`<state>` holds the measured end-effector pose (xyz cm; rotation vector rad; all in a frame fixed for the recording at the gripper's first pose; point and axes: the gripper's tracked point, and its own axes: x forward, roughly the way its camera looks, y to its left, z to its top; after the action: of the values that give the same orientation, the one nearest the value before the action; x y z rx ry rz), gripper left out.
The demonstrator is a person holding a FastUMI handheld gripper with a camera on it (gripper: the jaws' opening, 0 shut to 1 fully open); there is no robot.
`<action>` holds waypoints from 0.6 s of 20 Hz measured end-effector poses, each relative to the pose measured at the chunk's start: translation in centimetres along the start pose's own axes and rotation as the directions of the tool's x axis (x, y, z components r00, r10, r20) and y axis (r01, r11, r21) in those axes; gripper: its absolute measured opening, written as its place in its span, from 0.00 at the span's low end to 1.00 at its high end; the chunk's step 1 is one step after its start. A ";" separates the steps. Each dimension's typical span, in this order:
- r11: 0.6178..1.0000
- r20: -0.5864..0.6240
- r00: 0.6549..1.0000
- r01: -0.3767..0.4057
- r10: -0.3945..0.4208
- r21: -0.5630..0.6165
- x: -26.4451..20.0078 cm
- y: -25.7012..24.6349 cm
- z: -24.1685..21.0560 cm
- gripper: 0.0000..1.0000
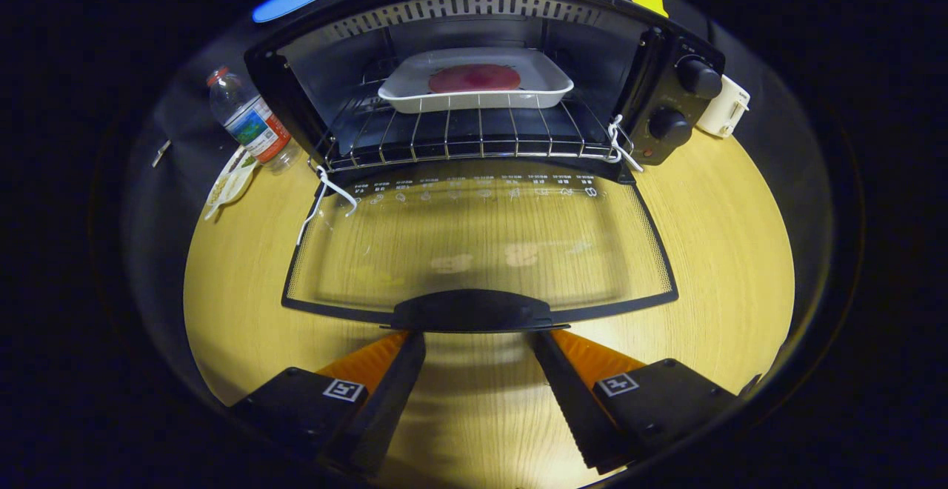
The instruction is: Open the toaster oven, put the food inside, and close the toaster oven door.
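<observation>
Gripper view puts my gripper (pixel 474 337) spread wide and empty, fingertips just under the door handle (pixel 474 310). That handle runs crosswise directly ahead; the tray (pixel 404 96) already sits inside the toaster oven (pixel 670 89).

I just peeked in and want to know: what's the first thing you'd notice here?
The toaster oven stands wide open, and a white tray with a round reddish food sits on its wire rack. Its glass door lies folded down flat over the wooden table, and the open gripper has its fingertips right at the door's handle.
</observation>
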<state>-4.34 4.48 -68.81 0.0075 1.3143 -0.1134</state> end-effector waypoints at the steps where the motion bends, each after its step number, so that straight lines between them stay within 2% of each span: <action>1: 1.000 0.001 1.000 -0.009 0.009 0.007 -0.2 0.0 0.1 0.98; 6: 0.998 0.022 0.998 -0.054 0.053 0.032 -2.3 0.2 0.8 0.98; 12: 0.990 0.151 0.983 -0.117 0.103 0.084 -5.9 0.5 2.7 0.98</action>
<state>-3.19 5.26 -62.51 0.1478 1.1585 -0.0786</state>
